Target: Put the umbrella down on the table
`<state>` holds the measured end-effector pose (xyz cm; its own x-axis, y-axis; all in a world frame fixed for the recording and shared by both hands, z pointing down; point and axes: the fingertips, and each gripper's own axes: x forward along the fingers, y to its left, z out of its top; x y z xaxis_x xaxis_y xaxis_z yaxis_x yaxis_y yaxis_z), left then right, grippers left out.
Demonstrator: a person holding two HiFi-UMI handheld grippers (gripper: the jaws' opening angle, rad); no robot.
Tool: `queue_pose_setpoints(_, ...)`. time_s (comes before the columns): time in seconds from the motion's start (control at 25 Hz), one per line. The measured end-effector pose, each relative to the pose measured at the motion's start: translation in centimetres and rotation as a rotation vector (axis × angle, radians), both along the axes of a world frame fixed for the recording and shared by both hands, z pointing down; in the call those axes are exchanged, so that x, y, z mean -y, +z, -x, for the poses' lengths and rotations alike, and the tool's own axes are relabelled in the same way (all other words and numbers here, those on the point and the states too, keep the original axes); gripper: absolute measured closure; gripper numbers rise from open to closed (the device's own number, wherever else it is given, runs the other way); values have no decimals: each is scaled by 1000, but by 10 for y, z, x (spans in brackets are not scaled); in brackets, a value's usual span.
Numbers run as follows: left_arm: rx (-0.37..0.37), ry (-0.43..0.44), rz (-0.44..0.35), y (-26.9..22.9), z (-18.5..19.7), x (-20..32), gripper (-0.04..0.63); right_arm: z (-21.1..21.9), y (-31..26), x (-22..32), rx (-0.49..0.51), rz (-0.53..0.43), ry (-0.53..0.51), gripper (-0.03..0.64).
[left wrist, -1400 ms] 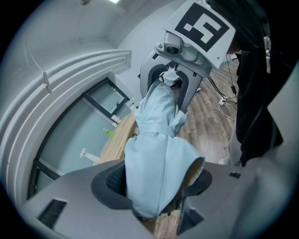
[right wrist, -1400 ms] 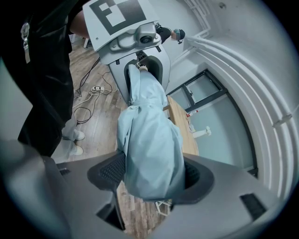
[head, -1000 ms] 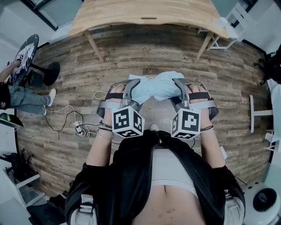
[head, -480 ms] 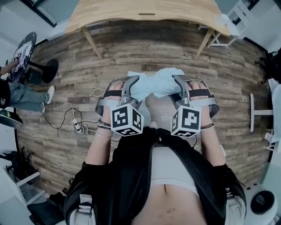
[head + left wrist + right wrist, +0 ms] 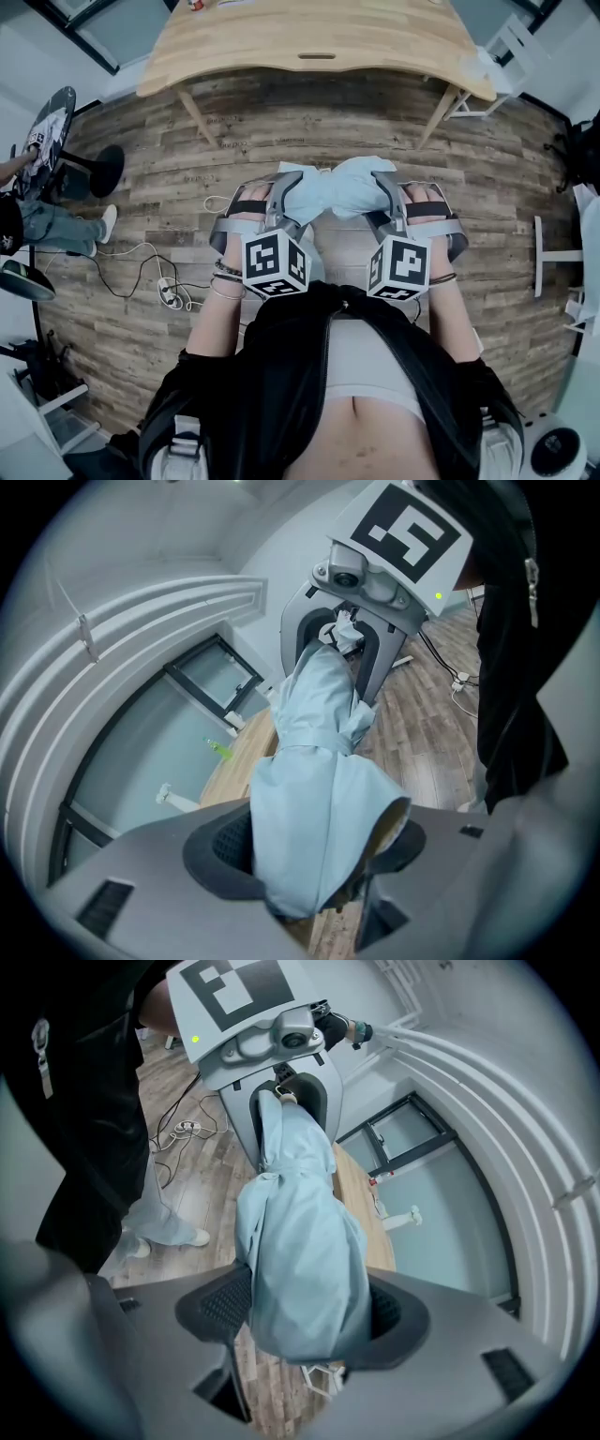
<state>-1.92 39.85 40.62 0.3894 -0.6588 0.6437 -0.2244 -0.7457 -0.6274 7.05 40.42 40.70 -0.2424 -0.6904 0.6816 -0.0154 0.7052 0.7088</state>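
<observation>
Head view, wooden table (image 5: 375, 37) (plank floor (image 5: 309, 122)), left gripper (image 5: 284, 192), right gripper (image 5: 386, 192), jaws clamping umbrella (image 5: 333, 187)

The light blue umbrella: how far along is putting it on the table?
Done: the left gripper and right gripper clamp the light blue folded umbrella. In hand: it is held above the plank floor. Left: reaching the light wooden table ahead and laying it down.

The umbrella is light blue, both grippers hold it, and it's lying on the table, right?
No, not on the table. The head view shows the umbrella held over the floor by the left gripper and right gripper; the table stands farther ahead.
</observation>
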Motion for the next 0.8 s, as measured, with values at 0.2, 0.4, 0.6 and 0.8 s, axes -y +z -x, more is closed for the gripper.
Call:
queue_pose_setpoints(0.2,1,18,2,2,7,47,331,7,2,45,-2,5,18,301)
queue_pose_setpoints(0.4,11,48,0,-1,14,93,331,15,0,89,5,10,45,301)
queue_pose_setpoints(0.6,8,69,-4,-9,26,136,331,27,-8,130,0,5,65,301)
queue_pose_setpoints(0.8,6,93,-9,-12,36,173,331,37,-11,165,3,-1,85,301)
